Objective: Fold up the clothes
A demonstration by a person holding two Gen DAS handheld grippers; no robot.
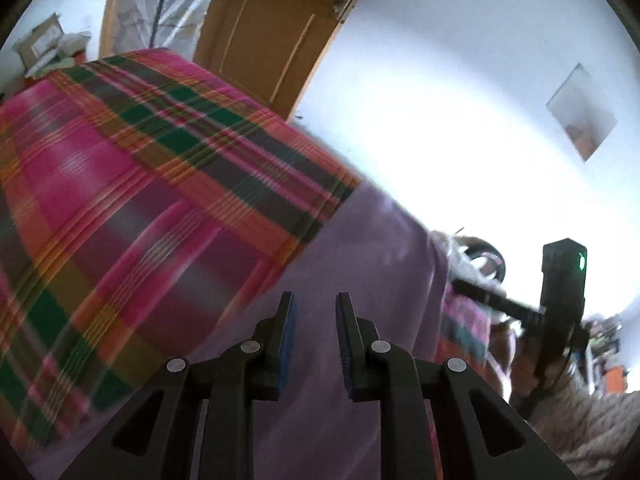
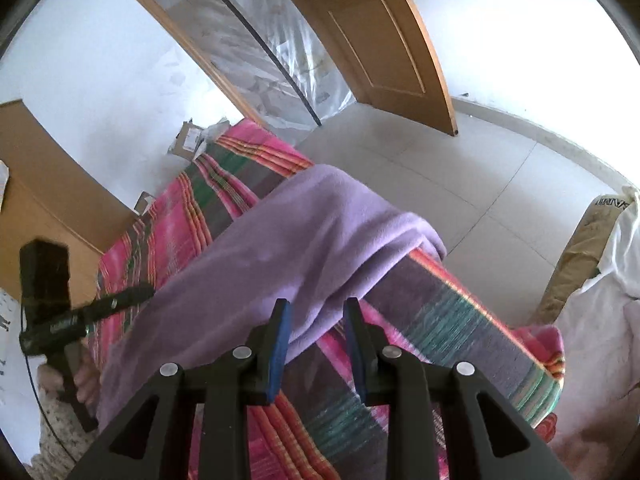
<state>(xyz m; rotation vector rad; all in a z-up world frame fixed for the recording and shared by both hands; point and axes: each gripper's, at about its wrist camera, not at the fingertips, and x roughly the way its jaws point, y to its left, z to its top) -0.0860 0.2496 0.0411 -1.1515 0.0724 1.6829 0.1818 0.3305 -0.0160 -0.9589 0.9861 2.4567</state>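
Over the plaid bedspread [image 2: 460, 312], purple garment [image 2: 280, 240] overhangs its edge.

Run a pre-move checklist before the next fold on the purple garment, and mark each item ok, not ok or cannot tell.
1. Left gripper open with nothing between the fingers: ok.
2. Right gripper open and holding nothing: ok.
3. Purple garment lying on the plaid bedcover: ok.
4. Garment flat and smooth: not ok, it is bunched and hangs over the bed edge.
5. Garment edges or corners found for a grasp: cannot tell.
6. Images sharp enough to aim: not ok, the left wrist view is blurred.
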